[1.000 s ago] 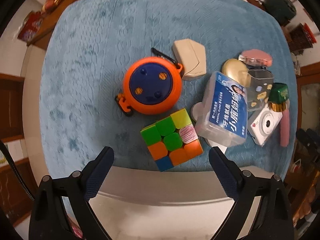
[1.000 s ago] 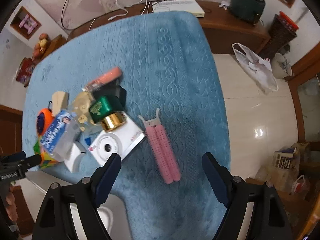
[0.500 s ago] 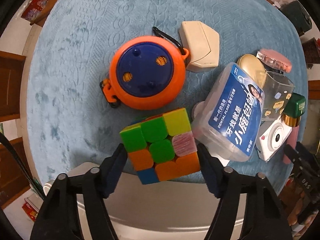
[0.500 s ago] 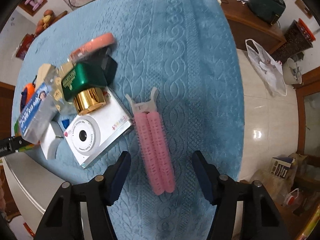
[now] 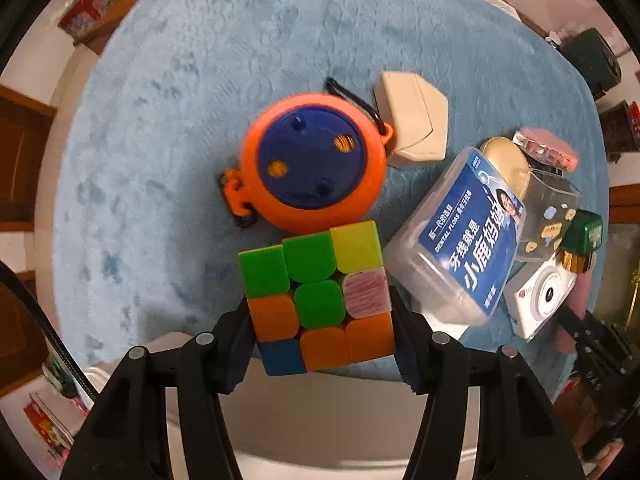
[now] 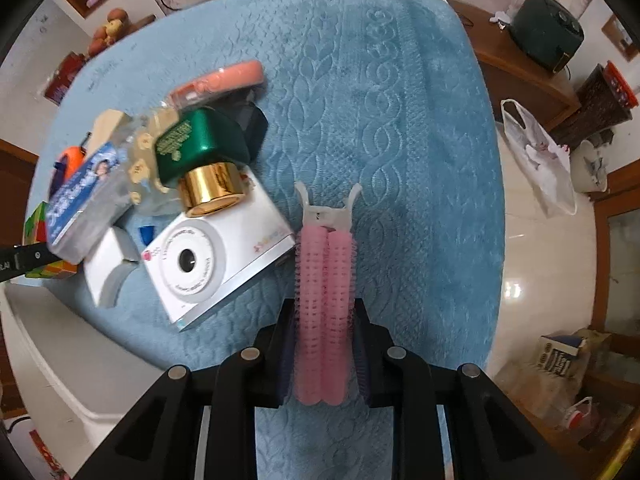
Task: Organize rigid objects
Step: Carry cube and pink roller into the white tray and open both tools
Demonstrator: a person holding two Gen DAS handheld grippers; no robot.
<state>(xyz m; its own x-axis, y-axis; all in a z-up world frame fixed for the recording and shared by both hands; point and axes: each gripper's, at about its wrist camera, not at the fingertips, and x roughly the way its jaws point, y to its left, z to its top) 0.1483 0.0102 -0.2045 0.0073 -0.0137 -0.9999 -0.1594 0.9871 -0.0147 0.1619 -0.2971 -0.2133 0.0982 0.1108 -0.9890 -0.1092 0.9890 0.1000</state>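
My left gripper [image 5: 320,332] is shut on a multicoloured puzzle cube [image 5: 316,296] at the near edge of the blue mat [image 5: 180,100]. My right gripper [image 6: 324,344] is shut on a pink hair roller clip [image 6: 324,304] that lies on the mat [image 6: 400,120]. A white toy camera [image 6: 212,260] lies just left of the clip. An orange and blue round reel [image 5: 312,160] sits just behind the cube.
A dental floss box [image 5: 460,248], a cream box [image 5: 412,120], a green and gold bottle [image 6: 200,160], a clear case and a pink compact [image 6: 220,80] crowd together. A white bin [image 5: 320,420] stands below the mat's near edge.
Both grippers have moved forward and closed: the left onto the cube, the right onto the pink roller clip. Earlier both were open and short of these objects.
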